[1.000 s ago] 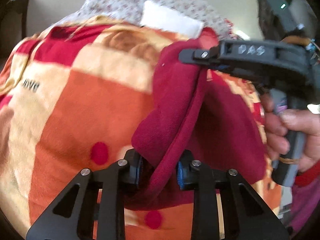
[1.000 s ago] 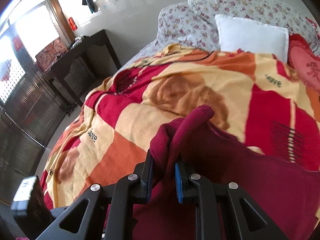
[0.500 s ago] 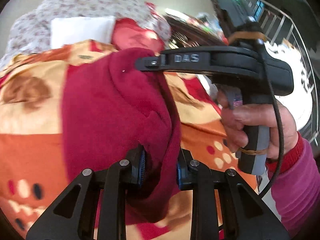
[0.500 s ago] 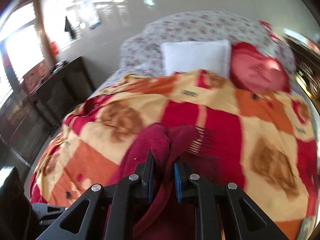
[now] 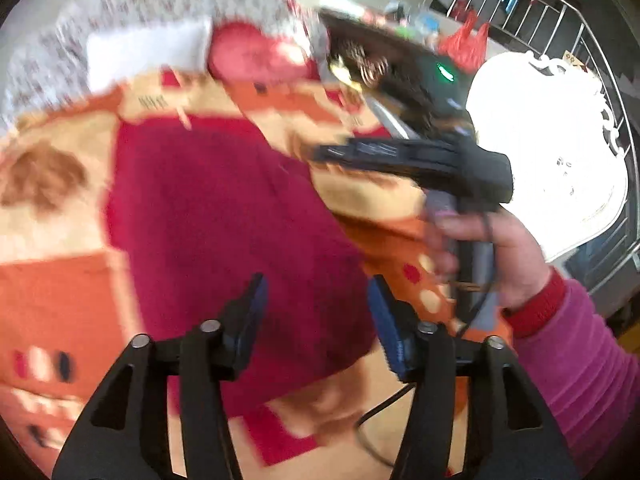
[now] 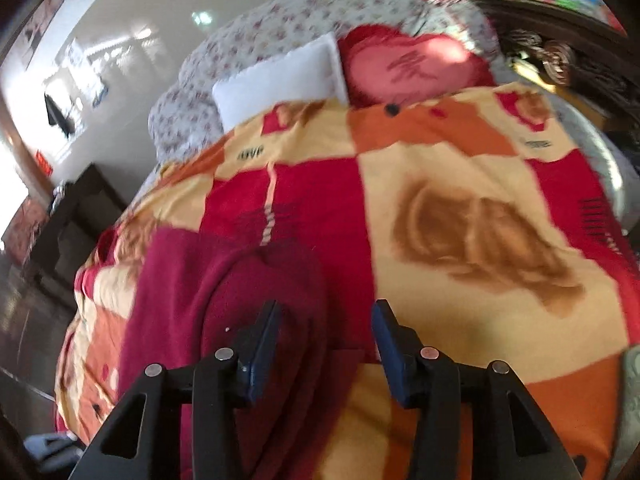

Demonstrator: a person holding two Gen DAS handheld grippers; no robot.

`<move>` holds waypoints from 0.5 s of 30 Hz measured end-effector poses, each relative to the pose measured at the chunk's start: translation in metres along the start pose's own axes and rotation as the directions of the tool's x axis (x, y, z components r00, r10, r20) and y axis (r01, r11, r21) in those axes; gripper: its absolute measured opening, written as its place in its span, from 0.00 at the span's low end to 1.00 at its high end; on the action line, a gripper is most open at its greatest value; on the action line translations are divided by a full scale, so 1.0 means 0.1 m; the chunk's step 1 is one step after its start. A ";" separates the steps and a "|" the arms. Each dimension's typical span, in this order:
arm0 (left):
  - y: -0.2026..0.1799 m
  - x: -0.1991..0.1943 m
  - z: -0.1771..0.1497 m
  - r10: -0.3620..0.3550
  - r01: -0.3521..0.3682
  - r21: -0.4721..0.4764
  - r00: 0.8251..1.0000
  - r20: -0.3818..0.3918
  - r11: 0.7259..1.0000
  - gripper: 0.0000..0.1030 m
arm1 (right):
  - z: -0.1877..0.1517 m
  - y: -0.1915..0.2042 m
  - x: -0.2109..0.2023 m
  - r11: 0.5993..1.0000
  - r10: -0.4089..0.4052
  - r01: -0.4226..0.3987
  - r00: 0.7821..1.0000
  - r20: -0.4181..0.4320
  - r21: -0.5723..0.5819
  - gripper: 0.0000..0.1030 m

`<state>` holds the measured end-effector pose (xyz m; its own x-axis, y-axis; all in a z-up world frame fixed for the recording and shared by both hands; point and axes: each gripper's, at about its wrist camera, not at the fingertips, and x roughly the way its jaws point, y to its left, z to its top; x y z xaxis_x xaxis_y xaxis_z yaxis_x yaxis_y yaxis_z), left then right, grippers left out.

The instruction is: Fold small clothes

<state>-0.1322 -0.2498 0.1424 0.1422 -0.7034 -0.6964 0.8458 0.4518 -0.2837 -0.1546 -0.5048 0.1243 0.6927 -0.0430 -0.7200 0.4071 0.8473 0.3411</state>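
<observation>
A dark red garment [image 5: 224, 216] lies spread on the patterned blanket [image 5: 60, 288]. My left gripper [image 5: 316, 300] hovers over its near edge, jaws opening, and the pads press on nothing. In the left wrist view a hand in a pink sleeve [image 5: 580, 340] holds the right gripper [image 5: 400, 152] above the blanket, right of the garment. In the right wrist view the garment [image 6: 224, 288] lies folded at lower left. My right gripper [image 6: 324, 332] stands over its right edge with the jaws opening, and the cloth lies below them, not pinched.
The red, orange and cream blanket [image 6: 460, 208] covers the bed. A white pillow [image 6: 280, 76], a red heart cushion [image 6: 412, 68] and a floral quilt [image 6: 280, 24] lie at the head. A dark cabinet [image 6: 68, 232] stands on the left. A dark headboard [image 5: 392, 64] and metal rail [image 5: 580, 20] are on the right.
Both grippers were shut on the lifted red garment and carried it across the bed. Now both have let go and stand open, and the garment lies flat on the blanket.
</observation>
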 end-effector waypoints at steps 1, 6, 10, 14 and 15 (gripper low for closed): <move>0.06 -0.08 0.01 0.049 -0.050 0.016 0.998 0.026 0.999 0.60 | -0.01 0.03 -0.13 0.999 0.045 -0.045 0.999 0.018 0.000 0.44; 0.48 0.10 0.01 0.263 -0.263 -0.010 0.965 0.014 0.965 0.60 | -0.28 0.50 -0.35 0.975 0.166 -0.167 0.986 -0.014 -0.150 0.44; 0.70 0.44 -0.18 0.257 -0.262 -0.076 0.964 -0.073 0.962 0.60 | -0.74 0.71 -0.19 0.963 0.095 -0.115 0.991 -0.090 -0.245 0.41; 0.86 0.62 -0.38 0.181 -0.196 -0.178 0.979 -0.097 0.964 0.62 | -1.07 0.42 0.09 0.985 0.045 -0.062 0.993 -0.106 -0.164 0.40; 0.87 0.64 -0.38 0.176 -0.192 -0.196 0.980 -0.096 0.962 0.62 | -1.08 0.40 0.07 0.985 0.054 -0.067 0.995 -0.089 -0.160 0.39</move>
<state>-0.0686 -0.2345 0.0483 0.2388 -0.5573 -0.7952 0.6856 0.6767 -0.2684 -0.1979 -0.4141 0.0677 0.6575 0.0499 -0.7518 0.2588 0.9221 0.2876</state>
